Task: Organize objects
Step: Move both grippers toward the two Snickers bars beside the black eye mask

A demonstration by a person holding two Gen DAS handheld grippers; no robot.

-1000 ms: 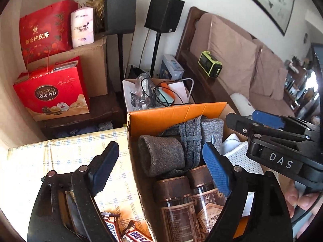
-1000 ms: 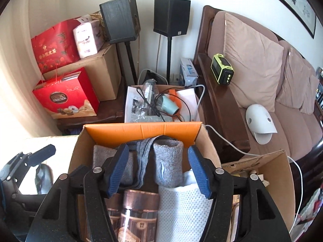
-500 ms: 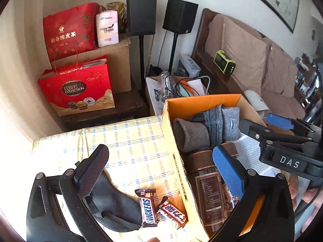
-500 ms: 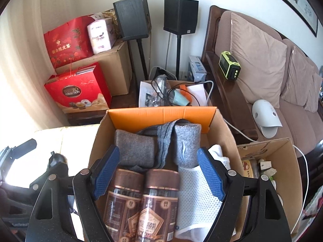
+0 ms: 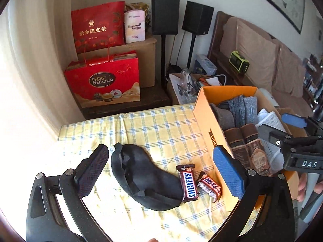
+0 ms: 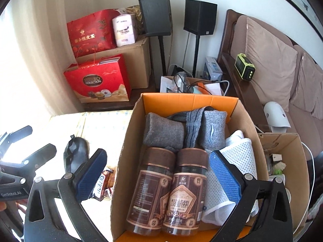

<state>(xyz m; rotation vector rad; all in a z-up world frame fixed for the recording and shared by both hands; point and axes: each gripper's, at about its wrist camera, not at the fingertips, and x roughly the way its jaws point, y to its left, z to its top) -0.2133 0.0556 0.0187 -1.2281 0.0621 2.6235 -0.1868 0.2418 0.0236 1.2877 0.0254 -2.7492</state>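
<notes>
Both grippers tilt downward: left gripper (image 5: 161, 167) open over the eye mask (image 5: 141, 179), right gripper (image 6: 157, 173) opening (nothing held) above the box (image 6: 125, 145)

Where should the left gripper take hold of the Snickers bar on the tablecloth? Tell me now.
Grip the Snickers bar across its narrow width at mid-length, coming down from above. It lies flat on the checked tablecloth, one long edge against the black eye mask, the other close beside a second candy bar.

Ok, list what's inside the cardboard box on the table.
Inside the cardboard box: two brown-lidded jars lying side by side, rolled grey socks behind them, and a white mesh cloth along the right wall. Whatever lies beneath these is covered.
</notes>
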